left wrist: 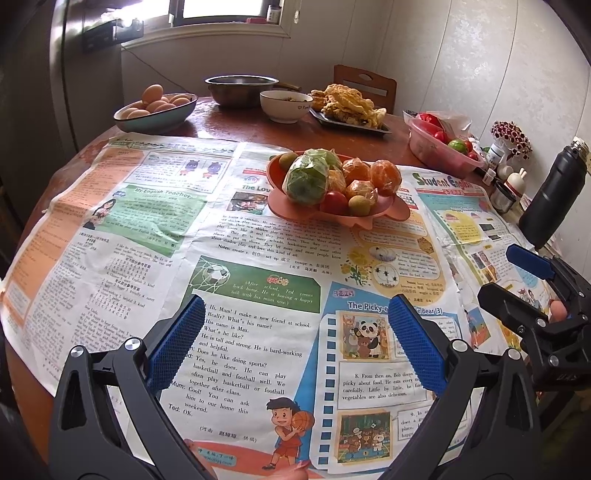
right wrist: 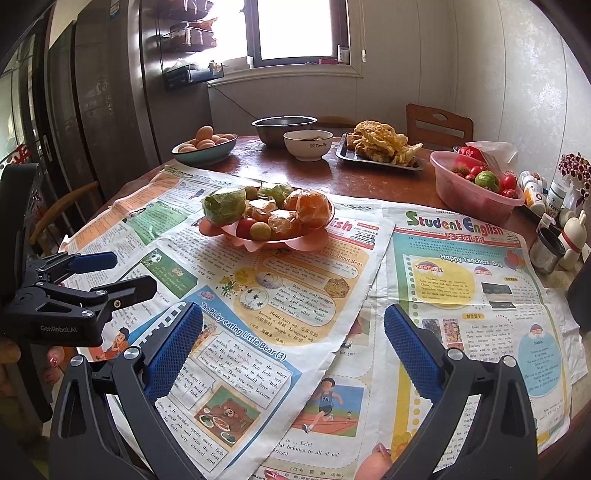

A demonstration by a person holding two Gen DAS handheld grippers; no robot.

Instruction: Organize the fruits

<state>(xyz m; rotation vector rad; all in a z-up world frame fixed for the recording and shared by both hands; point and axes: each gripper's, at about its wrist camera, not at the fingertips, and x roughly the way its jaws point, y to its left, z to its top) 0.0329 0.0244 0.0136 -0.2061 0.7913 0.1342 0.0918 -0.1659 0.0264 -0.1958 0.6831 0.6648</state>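
Both hand-held grippers hover over the papered table with nothing between their blue ribbed pads: the left gripper (left wrist: 295, 343) is spread wide, and the right gripper (right wrist: 293, 347) is spread just as wide, neither touching anything. Colourful children's newspapers (left wrist: 236, 280) cover the near part of a round reddish-brown wooden table (right wrist: 369, 177) in a kitchen corner with a bright window (right wrist: 295, 29) and pale papered walls. On the newspapers stands a pink flower-shaped plastic plate (left wrist: 391, 214) piled with plastic-wrapped oranges (left wrist: 386, 177), wrapped green fruit (left wrist: 306, 179), a red tomato (left wrist: 334, 201) and small green-yellow fruits. Farther back are a dark bowl of brown eggs (left wrist: 155, 110), a steel bowl (left wrist: 240, 88), a white bowl (right wrist: 308, 146) marked "Family", a tray of fried food (right wrist: 380, 147) and a pink plastic tub of tomatoes (right wrist: 476, 184). Headlines read "Student English", "Happy Teachers' Day" and "The Picky-eating Little Bear (3)"; the left gripper's body reads "GenRobot.AI".
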